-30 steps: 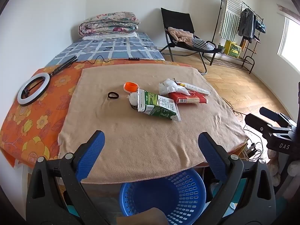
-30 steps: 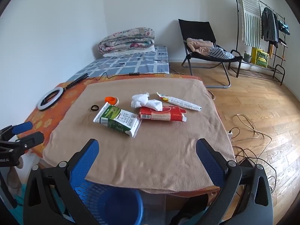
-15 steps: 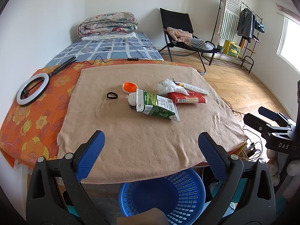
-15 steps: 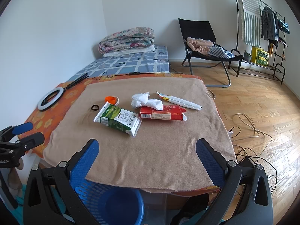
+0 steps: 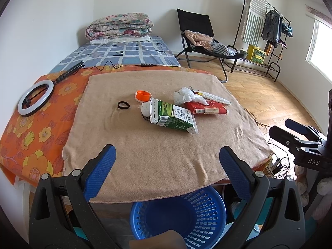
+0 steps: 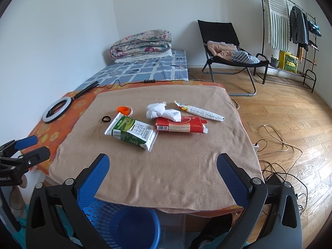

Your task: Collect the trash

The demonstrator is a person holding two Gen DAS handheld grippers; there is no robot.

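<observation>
On a tan cloth (image 5: 145, 151) (image 6: 166, 161) lie a green milk carton (image 5: 173, 117) (image 6: 131, 131), a red carton (image 5: 205, 109) (image 6: 180, 124), crumpled white tissue (image 5: 185, 96) (image 6: 159, 111), a white wrapper (image 5: 215, 98) (image 6: 201, 113), an orange lid (image 5: 143, 95) (image 6: 124, 109) and a black hair band (image 5: 123, 105) (image 6: 106, 119). My left gripper (image 5: 167, 155) is open and empty, at the cloth's near edge. My right gripper (image 6: 162, 165) is open and empty there too. A blue basket (image 5: 178, 217) (image 6: 124, 222) stands below the near edge.
A ring light (image 5: 35, 97) lies on the orange flowered sheet (image 5: 31, 128) at left. A folded quilt (image 5: 119, 28) sits at the far end. A black chair (image 6: 226, 49) and clothes rack (image 6: 294, 31) stand on the wooden floor, with cables (image 6: 276, 145) at right.
Both grippers have shifted only slightly; the trash items have not moved.
</observation>
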